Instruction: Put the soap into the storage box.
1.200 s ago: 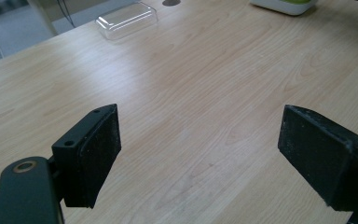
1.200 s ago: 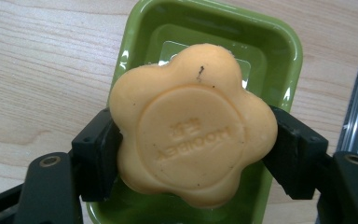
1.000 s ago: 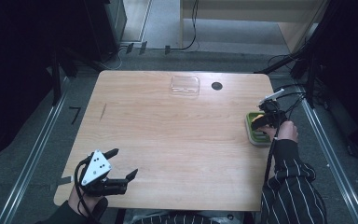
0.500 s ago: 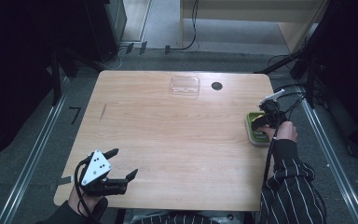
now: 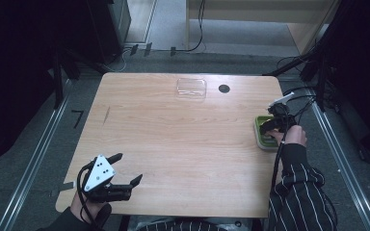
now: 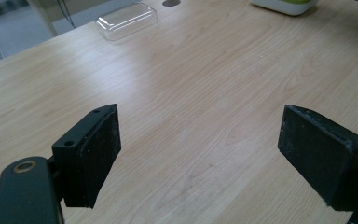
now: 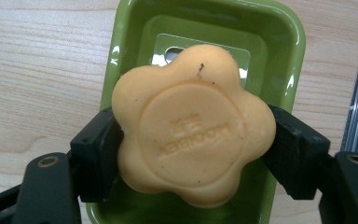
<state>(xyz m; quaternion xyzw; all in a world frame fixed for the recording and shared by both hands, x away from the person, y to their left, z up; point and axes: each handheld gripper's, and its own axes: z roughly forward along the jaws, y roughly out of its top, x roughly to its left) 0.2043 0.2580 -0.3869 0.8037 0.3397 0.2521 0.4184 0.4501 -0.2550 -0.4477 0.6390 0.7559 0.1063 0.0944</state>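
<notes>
— Any writing to read here?

— Just one spot: raised characters pressed into the round middle of the orange flower-shaped soap (image 7: 193, 125), between the right gripper (image 7: 193, 144)'s jaws.

— What do they say?

— Two small characters above a line of Latin letters, all upside down from that gripper's camera. They're too soft-edged to spell out surely.

A lab-like recording space: a bare wooden table (image 5: 183, 144) stands on grey flooring between metal rails (image 5: 33, 159), with cables (image 5: 192, 45) trailing beyond its far edge.
</notes>
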